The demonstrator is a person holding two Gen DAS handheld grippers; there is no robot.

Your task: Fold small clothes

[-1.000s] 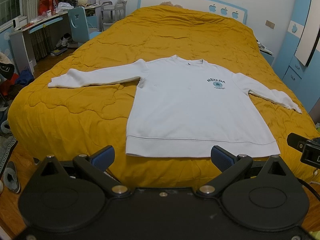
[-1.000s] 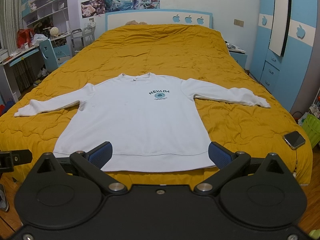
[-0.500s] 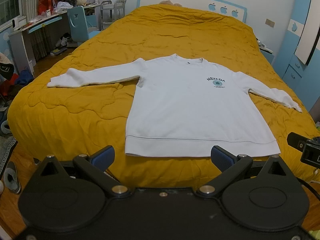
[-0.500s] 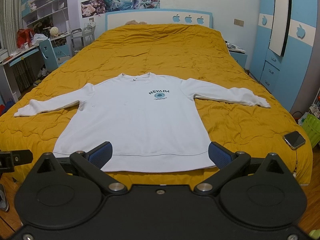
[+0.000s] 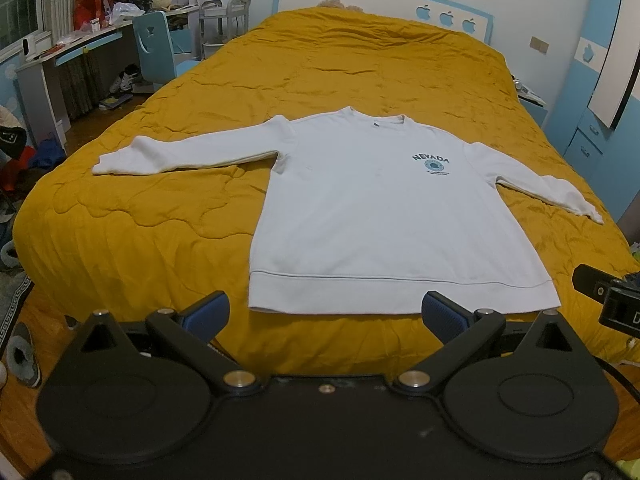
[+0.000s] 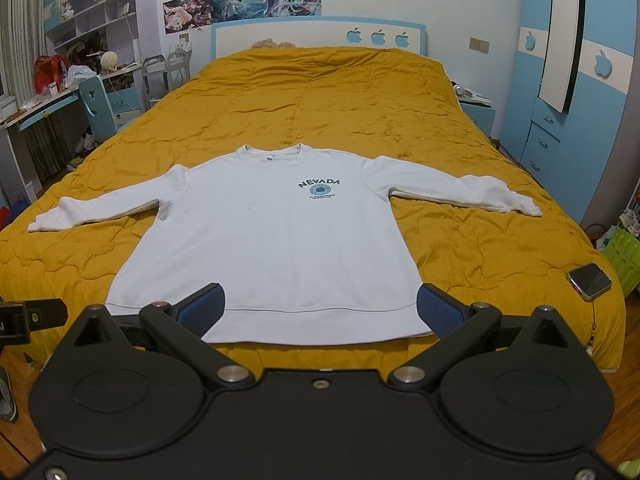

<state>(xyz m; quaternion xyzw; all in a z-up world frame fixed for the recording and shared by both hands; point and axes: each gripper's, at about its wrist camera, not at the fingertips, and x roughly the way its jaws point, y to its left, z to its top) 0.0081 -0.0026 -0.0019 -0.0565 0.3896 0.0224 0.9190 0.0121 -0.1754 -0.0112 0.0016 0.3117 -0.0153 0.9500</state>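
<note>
Almost nothing has moved since a second ago — the left view has crept a touch closer and lower toward the hem, while the right view is unchanged.

The white sweatshirt [image 6: 272, 240] lies flat, front up, on the near half of the bed, its neck toward 12 o'clock and its hem at the near edge. One sleeve [image 6: 108, 208] runs out toward 9 o'clock, the other sleeve [image 6: 452, 192] toward 3 o'clock. No fold shows yet, so the task seems to be at its very start: sleeves and body all remain to be folded.

The left gripper [image 5: 326, 314] hovers just short of the hem with its fingers spread wide, holding nothing. The right gripper [image 6: 318, 312] hangs the same way — spread and empty, above the hem.

Under the sweatshirt is a mustard-yellow quilt [image 6: 320, 104], wrinkled but clear around the garment. A phone [image 6: 590, 276] lies on its corner at about 3 o'clock. Beyond stand a white-and-blue headboard [image 6: 320, 36], a cluttered desk [image 5: 60, 56] at 10 o'clock and a blue wardrobe [image 6: 580, 92] at 2 o'clock.
</note>
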